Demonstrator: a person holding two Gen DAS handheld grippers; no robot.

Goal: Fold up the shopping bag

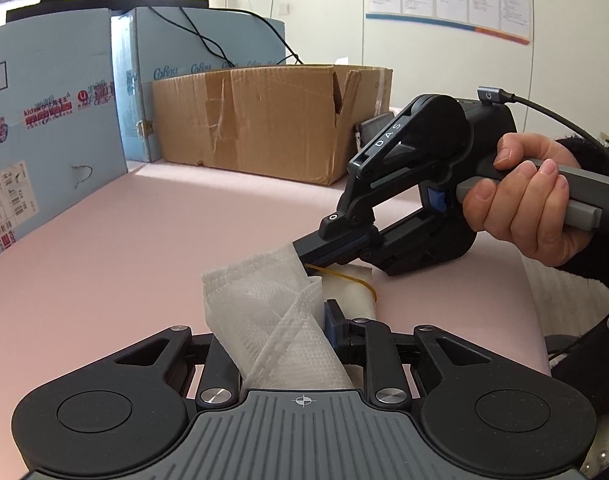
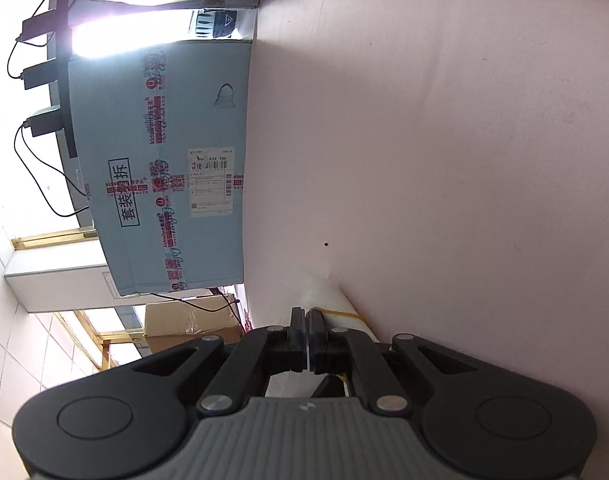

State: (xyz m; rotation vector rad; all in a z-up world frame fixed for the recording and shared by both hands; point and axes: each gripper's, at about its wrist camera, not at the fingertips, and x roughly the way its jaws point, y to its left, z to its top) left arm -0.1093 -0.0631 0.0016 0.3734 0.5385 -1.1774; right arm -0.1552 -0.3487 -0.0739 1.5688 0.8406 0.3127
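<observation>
While the left gripper [image 1: 304, 320] clamps the rolled white shopping bag [image 1: 272, 320] between its jaws, the bundle stands up from them at a tilt, its loose woven end leaning away to their left. The right gripper [image 1: 304, 252], held in a person's hand [image 1: 532, 208], comes in from the right with its tips at the top of the roll; its jaws are pressed together, and a yellow rubber band [image 1: 344, 276] runs out from just beneath them across the roll. Whether the band is actually pinched there, neither view shows clearly. The folding itself looks finished, and the step in hand appears to be binding the roll. Next, the band probably has to be stretched and drawn over the free end, which calls for a steady hold below and a pull along the roll, not across it. Ahead of both sets of jaws the pink tabletop [image 1: 144, 240] lies bare, giving ample room. The brown carton [image 1: 264, 124] and blue boxes [image 1: 52, 128] stand well beyond them, and the near table edge sits behind the right gripper's wrist.
</observation>
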